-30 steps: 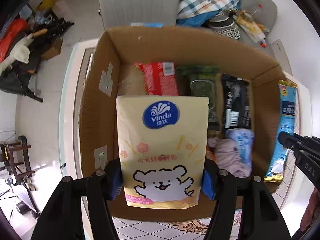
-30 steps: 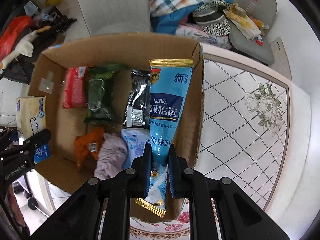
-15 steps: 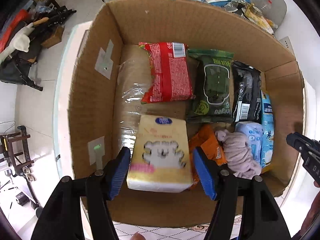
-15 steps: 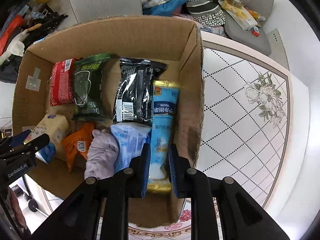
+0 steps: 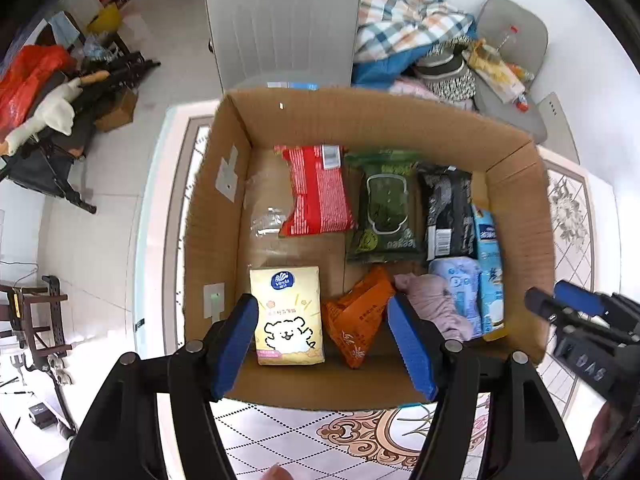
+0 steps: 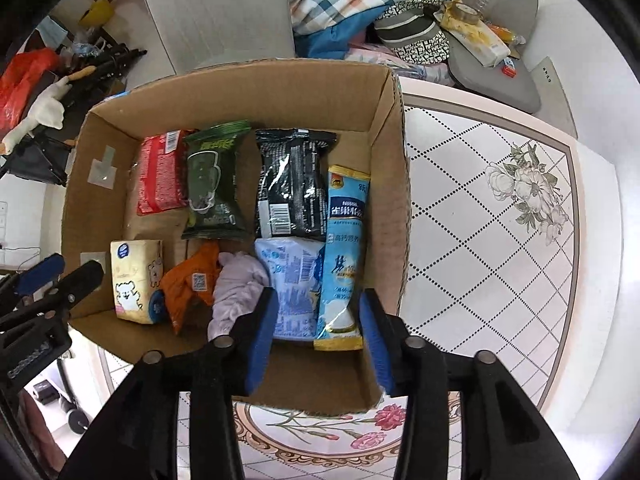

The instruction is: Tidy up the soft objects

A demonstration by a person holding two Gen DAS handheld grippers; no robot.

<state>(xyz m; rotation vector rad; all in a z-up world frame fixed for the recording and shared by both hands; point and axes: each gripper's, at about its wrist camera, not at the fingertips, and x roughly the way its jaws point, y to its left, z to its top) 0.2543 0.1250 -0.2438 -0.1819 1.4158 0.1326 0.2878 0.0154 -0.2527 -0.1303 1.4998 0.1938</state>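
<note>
Lying flat on the floor of the cardboard box (image 5: 516, 208), the yellow tissue pack (image 5: 287, 314) sat in the near left corner, its long axis running from the near wall toward the far wall, with the blue Vinda logo at the far end and the white cartoon animal at the near end. The left gripper (image 5: 322, 344) hovered above it with its jaws spread wide and nothing between them; one blue pad lay over the pack's left edge in the left wrist view, the other over the orange pouch (image 5: 358, 316) beside it.

Along the right wall lay the long light-blue Nestle pouch (image 6: 344, 256), also lengthwise from near to far, its gold-edged top pointing at the far wall and its bottom seam toward the near wall. The right gripper (image 6: 318, 336) was held above its near end, jaws released and apart, gripping nothing.

Between those two items, the near row held the orange pouch, a crumpled lilac cloth (image 6: 240, 284) and a pale blue printed packet (image 6: 294, 280). The far row held a red packet (image 5: 318, 190), a dark green packet (image 5: 384, 210) and a black packet (image 6: 294, 184), all aligned near to far. The box stood on a table (image 6: 480, 240) with a diamond pattern and flower prints.
</note>
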